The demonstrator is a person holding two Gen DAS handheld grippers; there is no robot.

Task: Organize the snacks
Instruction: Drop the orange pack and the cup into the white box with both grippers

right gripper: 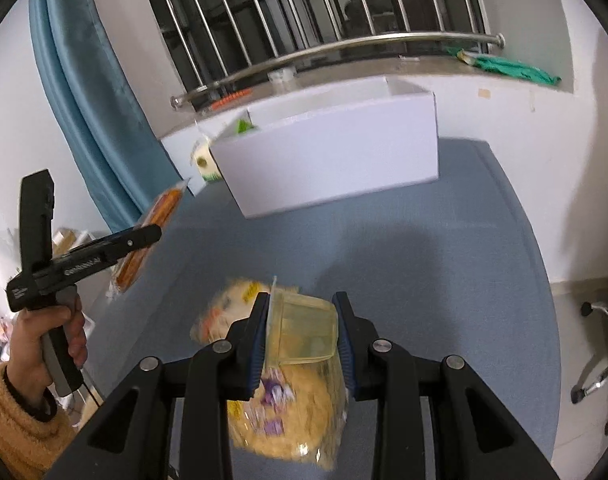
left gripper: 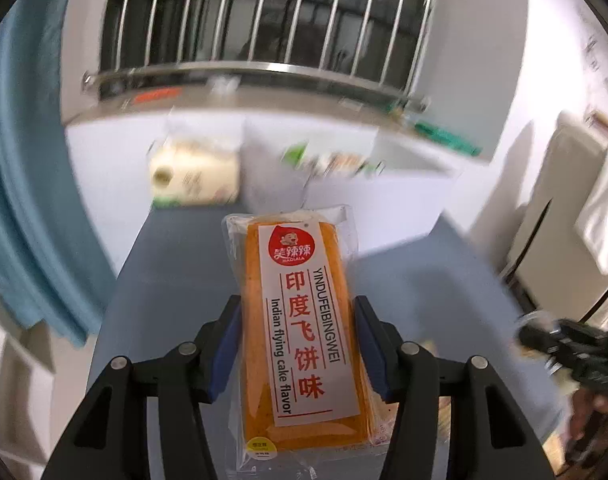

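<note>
An orange snack packet point(left gripper: 300, 320) labelled "Indian flying cake flavor" sits lengthwise between the blue pads of my left gripper point(left gripper: 298, 305), which is shut on its sides. From the right wrist view that packet point(right gripper: 166, 204) hangs in the air above the table's left edge, in the left gripper point(right gripper: 152, 234) held by a hand point(right gripper: 52, 332). My right gripper point(right gripper: 302, 301) is shut on a small translucent yellow cup point(right gripper: 304, 330). Under the cup a yellow snack bag point(right gripper: 280, 416) lies on the blue table point(right gripper: 423, 280).
An open white box point(right gripper: 331, 156) stands at the table's far end, with a green packet point(right gripper: 244, 125) showing inside. A cream round package point(right gripper: 203, 162) lies to its left. Behind are a blue curtain point(right gripper: 88, 92), a barred window and a sill. A chair base point(right gripper: 599, 344) stands to the right.
</note>
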